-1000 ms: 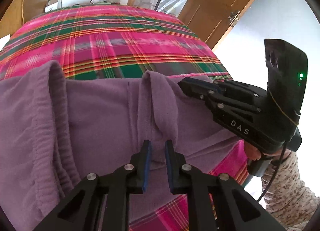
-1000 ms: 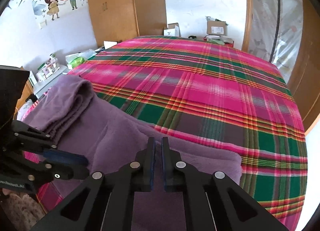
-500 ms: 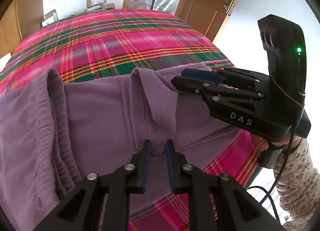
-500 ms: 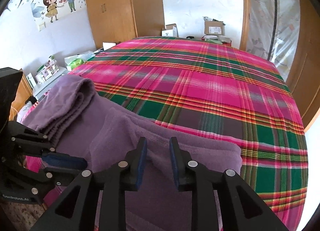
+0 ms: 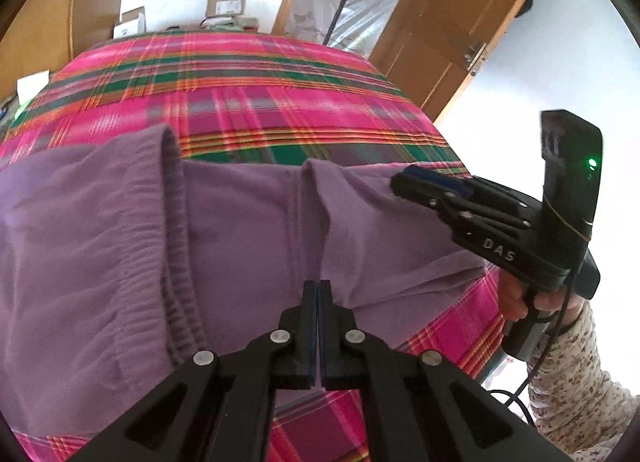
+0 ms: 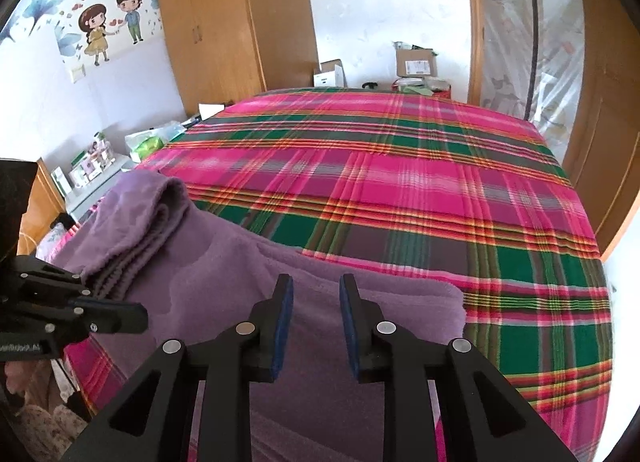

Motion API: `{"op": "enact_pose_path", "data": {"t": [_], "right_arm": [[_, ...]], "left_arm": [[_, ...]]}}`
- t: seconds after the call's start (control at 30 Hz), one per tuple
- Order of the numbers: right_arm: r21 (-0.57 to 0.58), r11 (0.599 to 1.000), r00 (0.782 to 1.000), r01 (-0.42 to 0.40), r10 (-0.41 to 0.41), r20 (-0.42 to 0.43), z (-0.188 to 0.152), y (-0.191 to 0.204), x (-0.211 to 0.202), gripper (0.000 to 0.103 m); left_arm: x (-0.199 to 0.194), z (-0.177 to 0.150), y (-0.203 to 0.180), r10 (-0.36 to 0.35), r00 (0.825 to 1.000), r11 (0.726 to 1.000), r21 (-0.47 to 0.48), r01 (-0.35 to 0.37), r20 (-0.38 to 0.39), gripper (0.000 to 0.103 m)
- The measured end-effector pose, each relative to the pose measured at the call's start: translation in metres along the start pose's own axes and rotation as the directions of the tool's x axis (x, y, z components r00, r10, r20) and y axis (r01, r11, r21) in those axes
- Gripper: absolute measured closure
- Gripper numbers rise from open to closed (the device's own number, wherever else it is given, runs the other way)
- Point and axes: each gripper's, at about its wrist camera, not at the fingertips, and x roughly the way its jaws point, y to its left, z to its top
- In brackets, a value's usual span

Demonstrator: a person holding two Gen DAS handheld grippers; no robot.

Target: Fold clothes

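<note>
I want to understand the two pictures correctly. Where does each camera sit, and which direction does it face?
Left wrist: sits on the left claw, shut on the purple garment; faces across the plaid bed toward the door; the sleeve shows.
Right wrist: sits on the open right claw, above the garment; faces the wardrobe.
Shared: garment, bed, the other claw.

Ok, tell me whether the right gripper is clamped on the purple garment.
No: the right gripper stands open above the purple garment, with cloth showing in the gap between its blue pads.

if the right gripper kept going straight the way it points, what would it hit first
Most likely the purple garment lying right under and ahead of the right gripper, whose jaws stand open. Past its folded edge only the plaid bedspread follows, though depth is hard to judge here.
</note>
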Motion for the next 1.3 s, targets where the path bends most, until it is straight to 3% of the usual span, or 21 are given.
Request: {"op": "enact_pose_path", "data": {"t": [0.23,0.3,0.37,0.47,0.73,0.93,1.1,1.3], "right_arm": [[-0.084,0.994,0.997,-0.07,0.072,0.013,0.002,0.019,-0.005,0.075],[-0.131,0.99,0.999,-0.045,0.043,-0.021,0.003,0.028,0.001,0.073],[-0.156,0.987,0.999,-0.025,0.018,-0.047,0.003,0.03,0.007,0.072],[-0.178,0.984,0.997,0.001,-0.015,-0.077,0.002,0.03,0.014,0.072],[-0.112,0.993,0.995,0.026,-0.037,-0.098,0.012,0.021,0.029,0.072],[-0.072,0.995,0.991,0.067,-0.075,-0.115,0.019,0.019,0.039,0.072],[-0.022,0.992,0.992,0.123,-0.124,-0.024,0.025,0.004,0.007,0.072],[0.0,0.992,0.991,0.127,-0.127,0.049,0.008,-0.014,-0.047,0.072]], "left_arm": [[0.0,-0.001,0.0,-0.01,1.0,1.0,-0.025,0.01,0.009,0.102],[0.0,0.001,-0.002,-0.006,1.0,1.0,-0.026,0.006,0.017,0.099],[0.0,0.002,-0.004,-0.002,1.0,1.0,-0.027,0.002,0.026,0.087],[0.003,0.006,-0.005,0.014,1.0,0.999,-0.037,-0.013,0.022,0.077],[0.02,0.002,-0.01,0.06,0.997,0.998,-0.023,-0.061,-0.043,0.076],[0.019,-0.003,-0.013,0.081,0.996,0.997,0.02,-0.08,-0.045,0.076],[0.015,-0.003,-0.006,0.041,0.998,0.999,0.0,-0.041,-0.056,0.077],[0.015,0.005,0.013,-0.089,0.992,0.984,-0.162,0.073,-0.094,0.076]]}}
